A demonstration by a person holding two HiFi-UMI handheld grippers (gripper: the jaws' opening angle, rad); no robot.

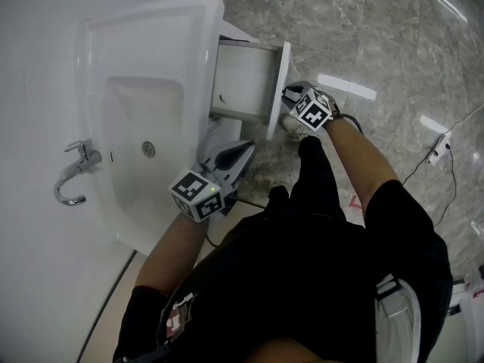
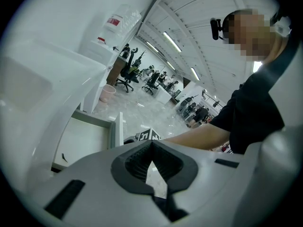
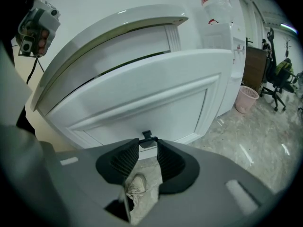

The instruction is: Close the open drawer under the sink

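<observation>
While the drawer [image 1: 246, 82] stands pulled well out from under the sink [image 1: 151, 21], nothing of the closing shows as done: the whole push back in is left. It juts from the cabinet toward the right of the head view, its travel running along that line, so it must go leftward under the basin. Its front panel [image 3: 142, 98] lies crosswise to that travel and faces away from the sink, toward the right claw [image 3: 147, 143]. That claw sits right at the panel, spread, with its tips either side of the small dark handle [image 3: 147, 137]; no firm squeeze on it shows. By my reading it is lined up to drive the front inward. The left claw [image 2: 151, 143] hangs beside the sink's near edge, tips pressed together on nothing, clear of the drawer.
</observation>
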